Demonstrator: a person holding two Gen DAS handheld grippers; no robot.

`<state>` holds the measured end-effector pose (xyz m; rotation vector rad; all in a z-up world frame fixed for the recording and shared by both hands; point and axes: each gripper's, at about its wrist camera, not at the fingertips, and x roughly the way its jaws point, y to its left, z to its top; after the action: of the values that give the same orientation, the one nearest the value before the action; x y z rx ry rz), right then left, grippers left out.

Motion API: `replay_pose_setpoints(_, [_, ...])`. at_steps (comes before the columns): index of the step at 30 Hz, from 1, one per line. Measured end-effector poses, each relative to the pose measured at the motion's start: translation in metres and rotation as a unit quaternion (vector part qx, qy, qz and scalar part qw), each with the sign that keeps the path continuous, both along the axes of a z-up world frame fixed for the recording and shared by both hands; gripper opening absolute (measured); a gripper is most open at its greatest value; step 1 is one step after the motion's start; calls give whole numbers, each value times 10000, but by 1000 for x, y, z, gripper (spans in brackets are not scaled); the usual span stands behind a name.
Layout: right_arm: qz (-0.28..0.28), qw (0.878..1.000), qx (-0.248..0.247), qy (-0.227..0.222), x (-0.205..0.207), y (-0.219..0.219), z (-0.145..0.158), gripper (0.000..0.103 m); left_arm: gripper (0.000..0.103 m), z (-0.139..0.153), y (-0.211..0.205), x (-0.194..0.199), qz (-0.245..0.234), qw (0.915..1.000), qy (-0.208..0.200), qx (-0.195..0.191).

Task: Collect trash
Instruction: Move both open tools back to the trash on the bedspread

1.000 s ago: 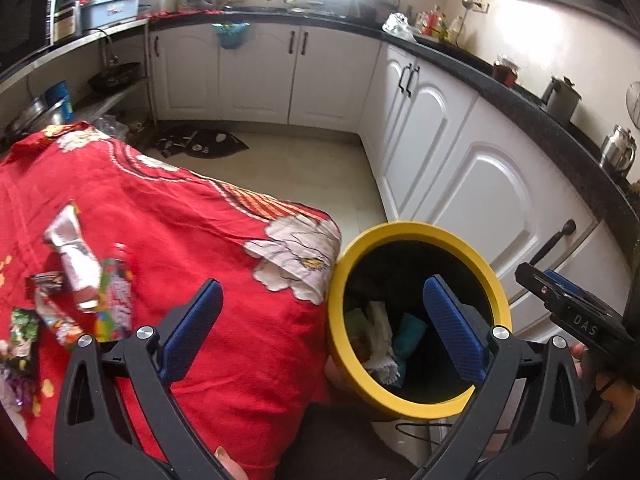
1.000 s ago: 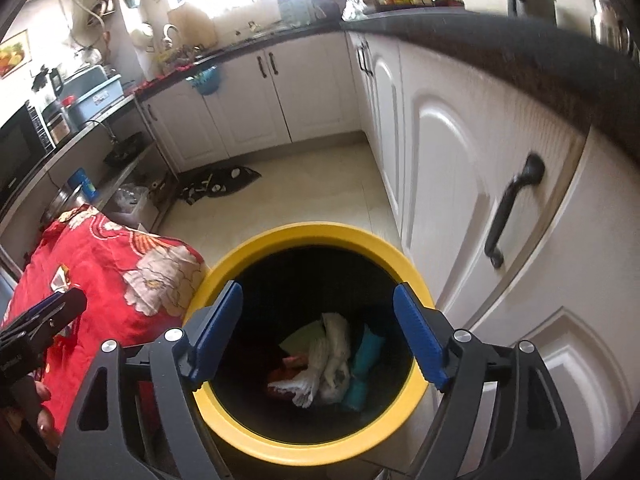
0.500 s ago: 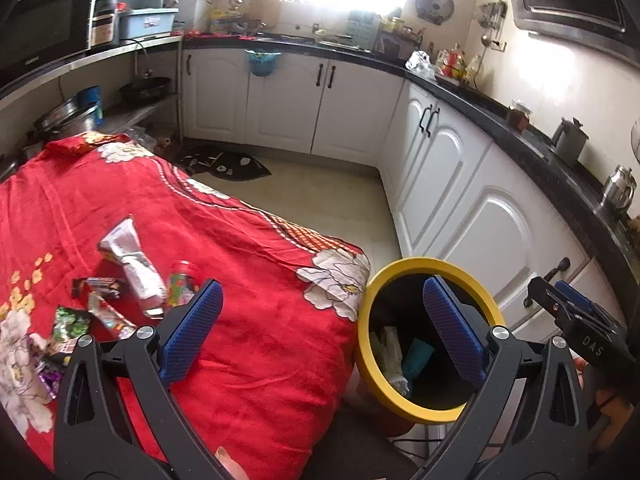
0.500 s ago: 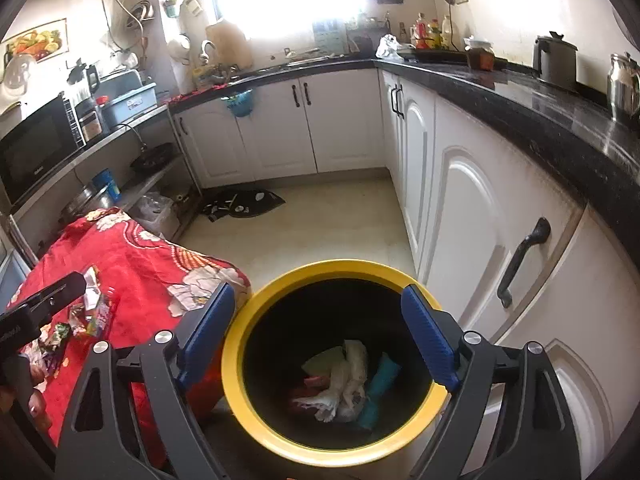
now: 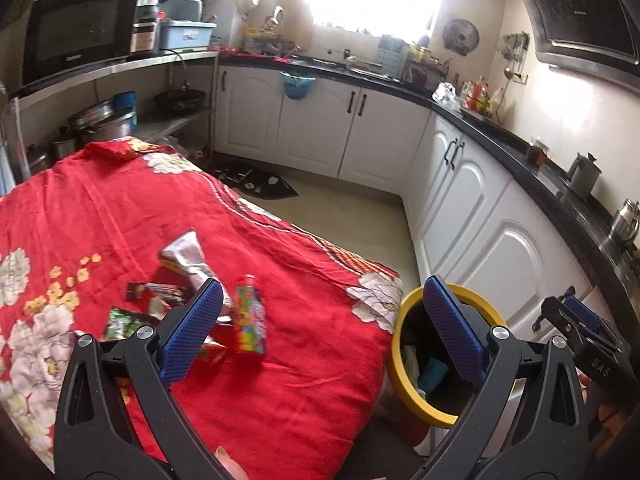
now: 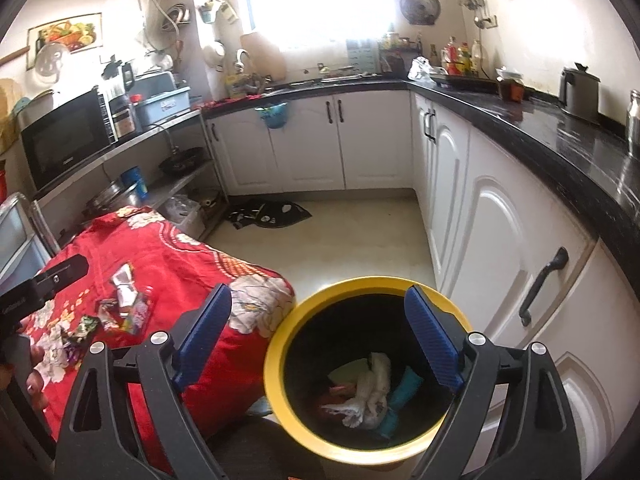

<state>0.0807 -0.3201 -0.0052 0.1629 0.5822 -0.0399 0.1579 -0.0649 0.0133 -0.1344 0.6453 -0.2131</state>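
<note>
A yellow-rimmed black bin [image 6: 280, 396] stands on the floor by the table, with crumpled white paper [image 6: 370, 390] and teal trash inside; it also shows in the left wrist view [image 5: 394, 364]. On the red flowered tablecloth [image 5: 120, 216] lie a colourful can [image 5: 250, 316], a silver pouch [image 5: 186, 254] and several wrappers [image 5: 120, 320]. My left gripper [image 5: 320, 332] is open and empty, high over the table's corner. My right gripper [image 6: 318, 340] is open and empty, above the bin.
White cabinets [image 6: 492, 248] with dark handles run under a black counter [image 6: 560, 140] on the right. A dark mat [image 6: 268, 214] lies on the floor. A microwave [image 5: 76, 30] and pots stand on shelves behind the table.
Both grippers have risen and pulled back from the bin. The left one has turned left, so more of the table and its trash shows. Both stayed open and empty.
</note>
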Motion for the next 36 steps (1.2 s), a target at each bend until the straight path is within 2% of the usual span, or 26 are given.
replay_pose_setpoints(7, [385, 9992, 40, -72, -3, 29, 9, 86, 92, 4, 29, -7, 276, 9996, -82, -26])
replay_pose_setpoints(19, [1033, 9946, -72, -68, 12, 85, 16, 87, 92, -7, 87, -14, 843, 9964, -7, -118])
replay_pose_setpoints(36, [1985, 9799, -209, 54, 50, 167, 11, 87, 92, -26, 173, -18, 1726, 9842, 212, -328])
